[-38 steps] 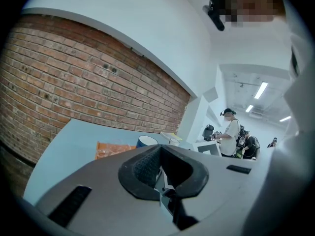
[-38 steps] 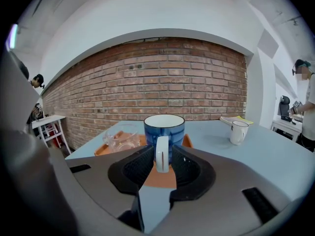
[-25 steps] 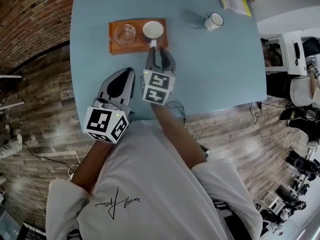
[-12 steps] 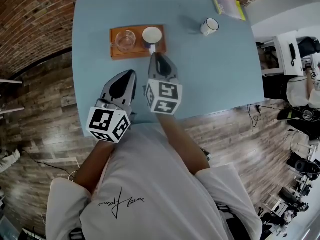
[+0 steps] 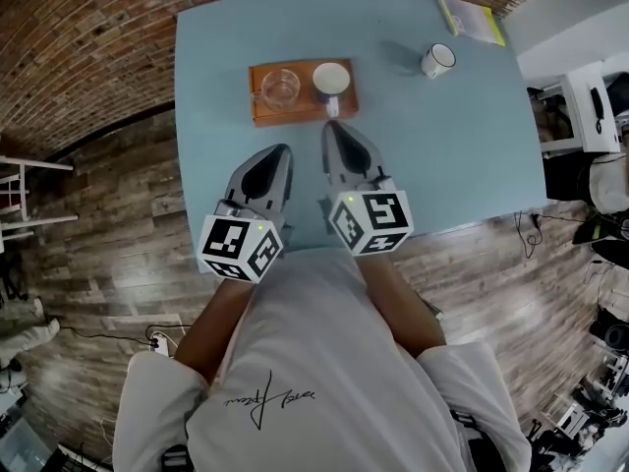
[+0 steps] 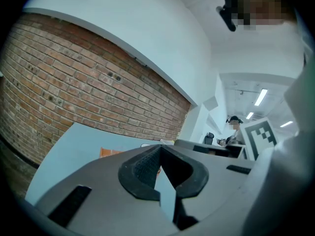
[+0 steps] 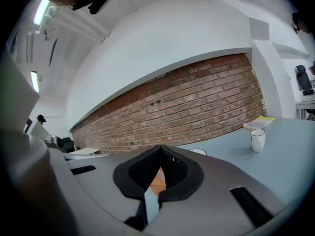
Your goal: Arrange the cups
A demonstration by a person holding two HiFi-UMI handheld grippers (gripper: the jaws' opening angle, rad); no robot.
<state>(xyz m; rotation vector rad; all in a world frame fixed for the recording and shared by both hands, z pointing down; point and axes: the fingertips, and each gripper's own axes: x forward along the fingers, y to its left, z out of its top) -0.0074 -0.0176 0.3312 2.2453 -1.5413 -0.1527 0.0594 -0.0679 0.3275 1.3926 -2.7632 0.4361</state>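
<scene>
**Head view.**
- Table [image 5: 432, 155]: light blue top, standing on a wood-plank floor by a brick wall.
- Wooden tray [image 5: 257, 108]: at the far middle of the table. It holds two cups side by side.
- Clear glass cup [image 5: 280, 88]: upright in the tray's left half.
- White mug [image 5: 331, 78]: upright in the tray's right half, with its handle turned toward the person.
- Second white mug, dark-rimmed [image 5: 438, 60]: alone on the table, well to the right of the tray.
- Yellow-edged booklet [image 5: 472, 18]: at the far right corner.
- Left gripper [image 5: 283, 149]: over the near table edge. Its jaws are pressed together and empty, well short of the tray.
- Right gripper [image 5: 332, 125]: just beside the left one. Its tip is near the tray's front edge, below the white mug's handle, and touches neither.

**Left gripper view.**
- Left gripper [image 6: 160, 148]: the pads meet at the tip with nothing between them.
- Beyond it are the blue table [image 6: 74, 144], a corner of the tray [image 6: 109, 152] and the brick wall [image 6: 88, 87].
- The right gripper's marker cube [image 6: 261, 134] shows at the right.

**Right gripper view.**
- Right gripper [image 7: 160, 149]: the jaws have just been closing and are now fully together, gripping nothing.
- Tray [image 7: 157, 181]: a strip of orange shows through the hollow behind the pads.
- White mug [image 7: 199, 152]: only its rim peeks over the right jaw.
- Dark-rimmed mug [image 7: 257, 139]: upright on the table [image 7: 290, 149] at the right.
- Booklet [image 7: 260, 122]: behind the dark-rimmed mug.
</scene>
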